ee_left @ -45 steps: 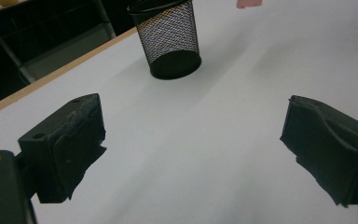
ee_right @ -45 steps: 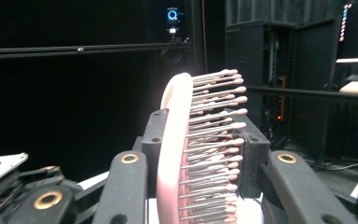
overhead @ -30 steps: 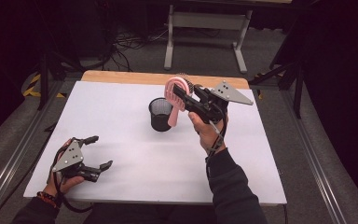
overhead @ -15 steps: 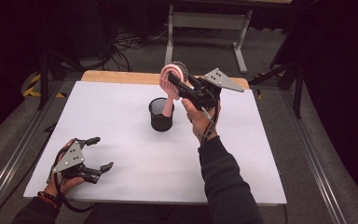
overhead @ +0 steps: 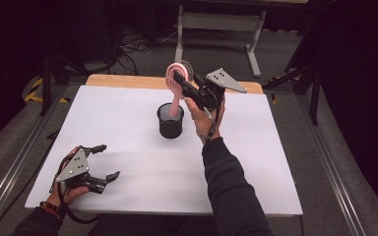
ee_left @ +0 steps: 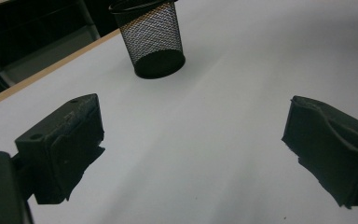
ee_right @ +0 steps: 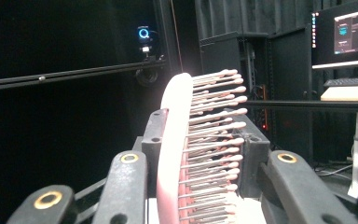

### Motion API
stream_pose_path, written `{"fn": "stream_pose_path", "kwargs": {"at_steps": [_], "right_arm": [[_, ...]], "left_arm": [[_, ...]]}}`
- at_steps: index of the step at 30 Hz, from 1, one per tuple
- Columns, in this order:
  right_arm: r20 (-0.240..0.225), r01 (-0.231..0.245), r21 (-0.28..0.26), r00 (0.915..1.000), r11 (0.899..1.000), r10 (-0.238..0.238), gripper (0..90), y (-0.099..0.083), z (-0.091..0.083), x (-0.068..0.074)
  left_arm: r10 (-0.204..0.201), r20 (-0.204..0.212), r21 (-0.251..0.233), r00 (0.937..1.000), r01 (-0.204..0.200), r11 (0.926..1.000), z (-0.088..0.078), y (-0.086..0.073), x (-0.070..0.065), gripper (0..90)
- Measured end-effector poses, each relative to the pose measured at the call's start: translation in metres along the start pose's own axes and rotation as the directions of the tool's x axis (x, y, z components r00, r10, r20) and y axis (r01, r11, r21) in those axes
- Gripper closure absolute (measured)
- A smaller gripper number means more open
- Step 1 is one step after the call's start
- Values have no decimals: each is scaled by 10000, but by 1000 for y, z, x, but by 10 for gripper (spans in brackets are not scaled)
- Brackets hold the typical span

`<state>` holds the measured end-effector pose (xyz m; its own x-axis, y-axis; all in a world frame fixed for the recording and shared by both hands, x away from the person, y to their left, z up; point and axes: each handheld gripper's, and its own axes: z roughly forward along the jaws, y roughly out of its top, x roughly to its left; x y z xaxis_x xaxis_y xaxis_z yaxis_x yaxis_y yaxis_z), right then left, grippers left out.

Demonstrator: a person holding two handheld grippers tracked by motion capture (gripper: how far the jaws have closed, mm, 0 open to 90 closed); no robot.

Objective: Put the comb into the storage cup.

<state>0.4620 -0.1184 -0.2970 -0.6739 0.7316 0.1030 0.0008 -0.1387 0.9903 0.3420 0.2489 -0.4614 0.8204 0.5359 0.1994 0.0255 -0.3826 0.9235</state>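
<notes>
Hairbrush (overhead: 176, 83) clamped in right gripper (overhead: 180, 80), handle apparently inside mesh cup (overhead: 170, 121) at table's twelve o'clock; release remains. Left gripper (overhead: 103, 162) idle at seven o'clock, jaws wide.

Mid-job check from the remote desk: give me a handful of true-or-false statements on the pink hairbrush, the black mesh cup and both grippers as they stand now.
1. The right gripper is clamped on the head of the pink bristled hairbrush. True.
2. The brush lies flat on the white table. False: it is held up, with its handle pointing down into the black wire-mesh cup.
3. The left gripper holds the mesh cup. False: its jaws are open with nothing between them, and it sits near the table's front left corner, apart from the cup.
4. The mesh cup stands upright. True.
5. The brush's bristles point down at the table. False: in the right gripper view they stick out sideways from the head.
</notes>
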Motion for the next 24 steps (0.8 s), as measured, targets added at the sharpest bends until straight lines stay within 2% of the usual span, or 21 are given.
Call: {"fn": "stream_pose_path", "kwargs": {"at_steps": [3,9,13,17,19,24], "right_arm": [[245,-74,-31,9997,10000,75,633,-6,4,-4],[352,-419,-2,9985,9991,419,634,-15,7,-8],[494,-666,-169,9965,9976,674,634,-25,8,-10],[602,-1017,-95,9930,9948,1021,633,-40,10,-11],[511,-1231,-126,9910,9923,1236,633,-46,11,-13],[710,-1423,155,9875,9897,1408,633,-60,11,-19]], "left_arm": [[44,102,69,9999,-45,10000,1,0,-1,60],[54,76,91,10000,-54,9999,2,0,0,60],[61,87,100,9999,-62,9999,3,0,-1,60],[81,142,158,9999,-83,9998,4,0,-1,60],[87,137,164,9999,-90,9998,4,0,-1,61],[98,202,204,9997,-102,9997,4,0,-1,61]]}}
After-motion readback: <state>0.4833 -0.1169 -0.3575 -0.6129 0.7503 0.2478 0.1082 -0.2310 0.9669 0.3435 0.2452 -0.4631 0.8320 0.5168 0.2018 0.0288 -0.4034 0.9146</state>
